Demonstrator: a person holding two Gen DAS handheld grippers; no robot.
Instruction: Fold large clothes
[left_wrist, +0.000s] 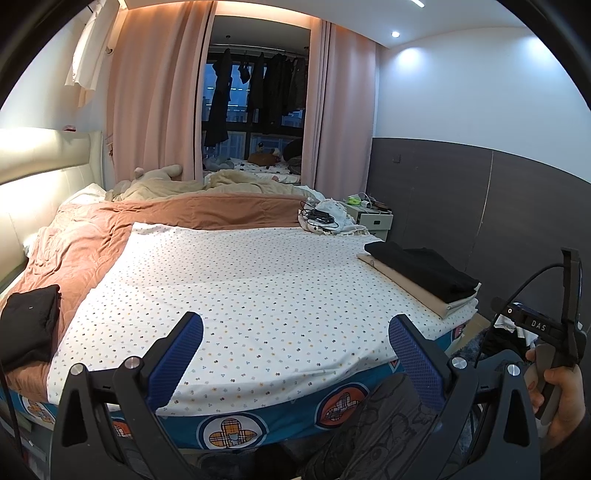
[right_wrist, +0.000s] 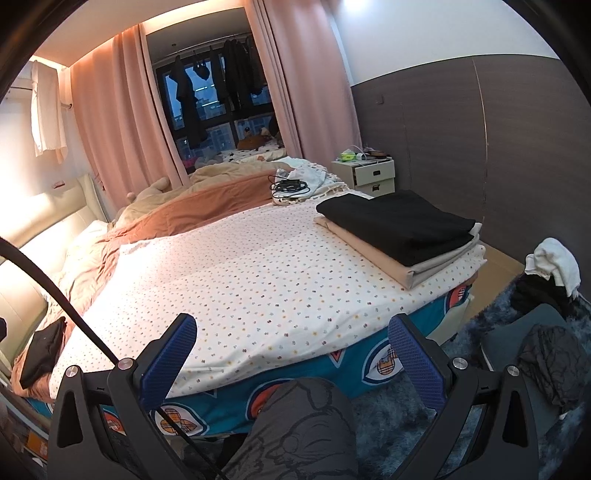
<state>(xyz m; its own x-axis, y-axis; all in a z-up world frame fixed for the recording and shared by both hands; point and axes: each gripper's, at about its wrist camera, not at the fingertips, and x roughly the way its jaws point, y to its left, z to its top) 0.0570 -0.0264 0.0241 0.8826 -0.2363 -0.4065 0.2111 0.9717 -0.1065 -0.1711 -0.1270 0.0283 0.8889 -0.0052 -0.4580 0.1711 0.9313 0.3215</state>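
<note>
Left wrist view: left gripper spread wide, holding nothing, hovering over the dotted sheet. Folded black garment stacked on a folded beige garment at the bed's right edge. Another black garment far left.

Right wrist view: right gripper likewise apart and empty. Same stack, black over beige, ahead right. White clothes heaped off the bed.

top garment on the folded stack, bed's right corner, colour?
Black, lying on a beige folded piece. Clearest in the right wrist view.
</note>
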